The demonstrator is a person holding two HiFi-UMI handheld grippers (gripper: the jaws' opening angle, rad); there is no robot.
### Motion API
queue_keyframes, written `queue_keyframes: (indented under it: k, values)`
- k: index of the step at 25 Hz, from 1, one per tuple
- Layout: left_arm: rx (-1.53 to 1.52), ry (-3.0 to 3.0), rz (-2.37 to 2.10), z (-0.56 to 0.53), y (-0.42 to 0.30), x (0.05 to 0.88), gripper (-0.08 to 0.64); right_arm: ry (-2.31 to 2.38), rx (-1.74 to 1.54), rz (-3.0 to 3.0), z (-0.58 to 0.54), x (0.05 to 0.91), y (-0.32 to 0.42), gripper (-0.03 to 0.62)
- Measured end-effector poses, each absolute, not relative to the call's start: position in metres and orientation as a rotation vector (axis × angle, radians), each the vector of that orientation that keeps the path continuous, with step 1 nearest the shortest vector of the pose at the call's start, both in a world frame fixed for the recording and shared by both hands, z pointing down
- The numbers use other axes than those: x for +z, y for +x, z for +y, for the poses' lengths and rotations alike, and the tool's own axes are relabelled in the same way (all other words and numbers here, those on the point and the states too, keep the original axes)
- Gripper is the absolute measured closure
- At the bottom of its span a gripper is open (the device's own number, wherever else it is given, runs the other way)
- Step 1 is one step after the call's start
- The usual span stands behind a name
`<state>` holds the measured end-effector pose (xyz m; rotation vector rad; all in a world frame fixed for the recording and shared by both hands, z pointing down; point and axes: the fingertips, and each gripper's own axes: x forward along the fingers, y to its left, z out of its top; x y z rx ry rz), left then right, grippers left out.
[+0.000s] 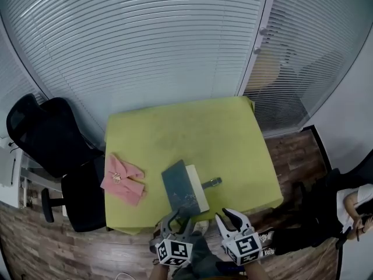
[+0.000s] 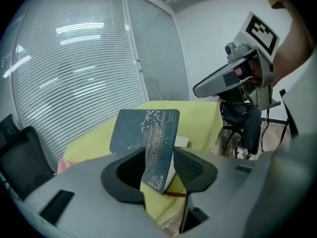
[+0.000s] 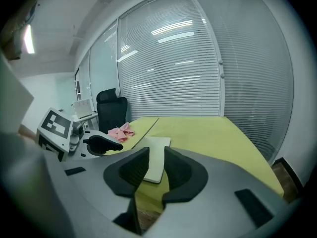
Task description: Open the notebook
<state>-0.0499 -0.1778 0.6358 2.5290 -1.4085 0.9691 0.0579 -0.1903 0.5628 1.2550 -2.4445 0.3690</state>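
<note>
The notebook (image 1: 185, 190) lies near the front edge of the yellow-green table (image 1: 192, 133). Its dark teal cover (image 2: 148, 138), printed with a white line drawing, stands raised off the white page block (image 3: 156, 160). My left gripper (image 2: 157, 170) is shut on the cover's lower corner, and a brown ribbon hangs below it. In the head view that left gripper (image 1: 175, 223) sits just in front of the notebook. My right gripper (image 3: 156, 175) is open and empty, a little short of the page block. In the head view the right gripper (image 1: 233, 219) hovers off the table's front edge.
A pink cloth (image 1: 122, 178) lies on the table's left side. A small dark object (image 1: 211, 183) rests right of the notebook. Black office chairs (image 1: 49, 139) stand to the left. A person (image 1: 349, 209) sits at the right. Blinds cover the glass wall behind.
</note>
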Motion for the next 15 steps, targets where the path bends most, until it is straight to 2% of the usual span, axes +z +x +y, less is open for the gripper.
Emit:
queue_keyframes:
  k: [15]
  values:
    - [0.847, 2.394, -1.6, -0.153, -0.097, 0.62, 0.433, 1.247, 0.347, -2.463, -0.169, 0.556, 0.056, 0.486]
